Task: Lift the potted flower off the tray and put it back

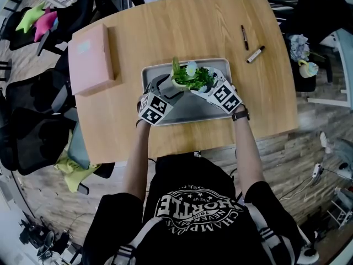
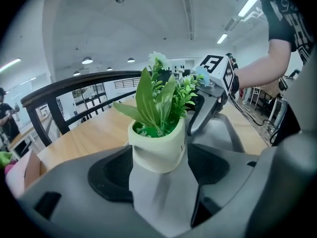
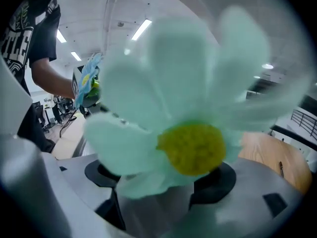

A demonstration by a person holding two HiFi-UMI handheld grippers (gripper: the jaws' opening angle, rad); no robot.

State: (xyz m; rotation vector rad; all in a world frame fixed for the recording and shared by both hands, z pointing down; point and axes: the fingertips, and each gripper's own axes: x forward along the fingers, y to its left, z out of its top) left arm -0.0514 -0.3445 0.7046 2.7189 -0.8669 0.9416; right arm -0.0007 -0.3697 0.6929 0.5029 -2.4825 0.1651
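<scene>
Potted flower [image 1: 190,77] stands upright on the grey tray [image 1: 193,110], toward the tray's far edge, roughly mid-width. Tray sits at the centre of the wooden surface [image 1: 182,29]. Left gripper [image 1: 167,85] comes in over the tray's left half and right gripper [image 1: 210,81] over its right half, both angled down toward the pot. From the left gripper view: jaws spread wide, the cream pot between the two dark pads, a sliver of gap on each side as far as it shows, so no squeeze on it. From the right gripper view: jaws also wide apart, nothing clamped; a large pale bloom with a yellow centre hangs close in front of the lens and hides most of what lies beyond the jaw tips. Pot base looks flat on the tray floor, not raised. Off the tray, a pink box [image 1: 91,58] lies to its left, and a pen [image 1: 244,36] and a marker [image 1: 255,54] lie beyond its right far corner. Progress reading: the pot is on the tray with neither gripper holding it. That fits either a start, with the grasp and lift yet to come, or a finish, with the pot set back down. The pictures alone don't settle which.
</scene>
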